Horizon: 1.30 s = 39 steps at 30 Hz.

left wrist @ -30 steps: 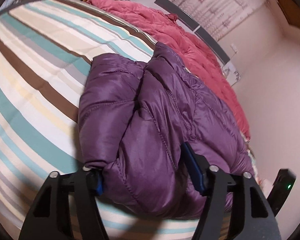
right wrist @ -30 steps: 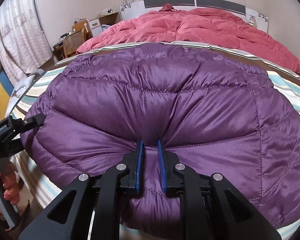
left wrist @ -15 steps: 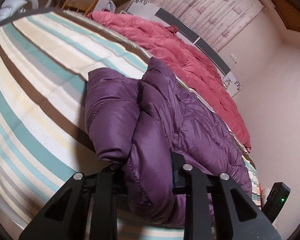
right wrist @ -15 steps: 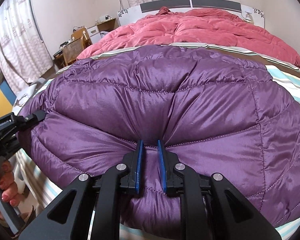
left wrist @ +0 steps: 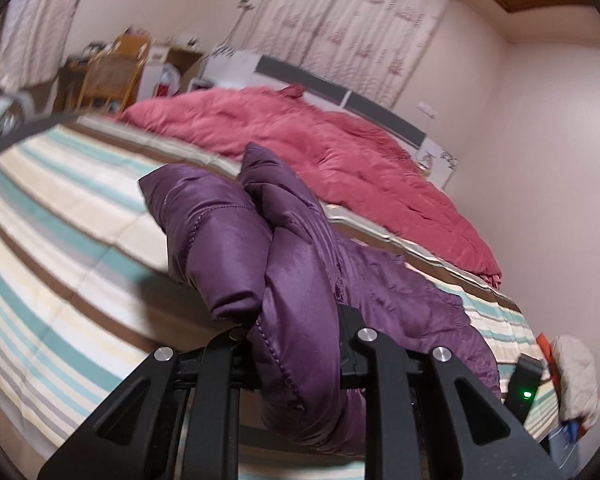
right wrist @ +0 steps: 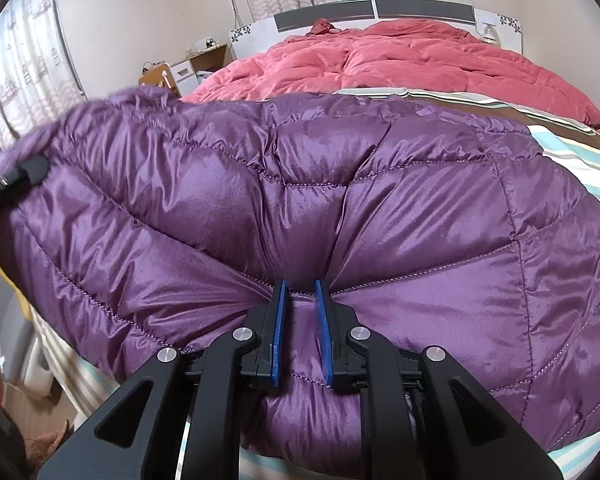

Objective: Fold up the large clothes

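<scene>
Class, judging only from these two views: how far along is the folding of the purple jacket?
Done: the jacket lies bunched on the striped bed. In hand: both tongs, left and right, pinch its near edge; the left has just closed on it. Left: carrying that edge over and flattening it.

That puffer jacket [right wrist: 340,208] is a shiny deep purple with quilted stitch lines. The bed sheet [left wrist: 60,216] has teal, cream, grey and brown stripes; the duvet [right wrist: 400,60] is rosy pink. The gripper pads [right wrist: 278,332] are blue on black.
</scene>
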Tool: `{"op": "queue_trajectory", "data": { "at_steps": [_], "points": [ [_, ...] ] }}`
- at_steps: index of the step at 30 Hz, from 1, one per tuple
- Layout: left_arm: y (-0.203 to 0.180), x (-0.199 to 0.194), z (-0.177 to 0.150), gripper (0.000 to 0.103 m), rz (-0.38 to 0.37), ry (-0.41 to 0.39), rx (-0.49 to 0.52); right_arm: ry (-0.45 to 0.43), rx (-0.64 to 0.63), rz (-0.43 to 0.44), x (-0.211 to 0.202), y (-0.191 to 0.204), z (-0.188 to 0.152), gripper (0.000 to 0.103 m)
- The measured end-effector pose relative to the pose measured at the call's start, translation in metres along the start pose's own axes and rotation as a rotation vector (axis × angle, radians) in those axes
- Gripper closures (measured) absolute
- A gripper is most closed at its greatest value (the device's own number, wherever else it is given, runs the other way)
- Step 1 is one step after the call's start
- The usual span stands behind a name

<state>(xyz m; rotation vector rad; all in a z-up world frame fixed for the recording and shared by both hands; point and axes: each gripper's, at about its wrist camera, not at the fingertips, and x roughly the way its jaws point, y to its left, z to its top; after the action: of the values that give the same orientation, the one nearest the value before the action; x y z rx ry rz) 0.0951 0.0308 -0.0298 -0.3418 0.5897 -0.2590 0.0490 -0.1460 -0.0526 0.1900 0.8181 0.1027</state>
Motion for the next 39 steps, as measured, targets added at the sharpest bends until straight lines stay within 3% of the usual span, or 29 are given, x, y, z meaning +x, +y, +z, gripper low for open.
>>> {"op": "queue_trajectory", "data": {
  "at_steps": [10, 16, 26, 34, 39],
  "points": [
    [-0.049, -0.018, 0.003, 0.085, -0.053, -0.044, 0.165, 0.005, 0.028, 0.011, 0.000, -0.005, 0.005, 0.088],
    [-0.071, -0.019, 0.005, 0.085, -0.044, -0.042, 0.251, -0.053, 0.143, 0.058, -0.031, -0.031, 0.011, 0.088],
    [-0.118, -0.020, -0.002, 0.084, -0.017, -0.048, 0.438, -0.151, 0.204, -0.176, -0.084, -0.108, 0.009, 0.088],
    [-0.156, -0.012, -0.009, 0.084, -0.055, -0.019, 0.561, -0.182, 0.334, -0.297, -0.110, -0.177, 0.001, 0.088],
    [-0.186, -0.006, -0.023, 0.084, -0.070, 0.006, 0.649, -0.190, 0.402, -0.324, -0.120, -0.201, -0.008, 0.088]
  ]
}}
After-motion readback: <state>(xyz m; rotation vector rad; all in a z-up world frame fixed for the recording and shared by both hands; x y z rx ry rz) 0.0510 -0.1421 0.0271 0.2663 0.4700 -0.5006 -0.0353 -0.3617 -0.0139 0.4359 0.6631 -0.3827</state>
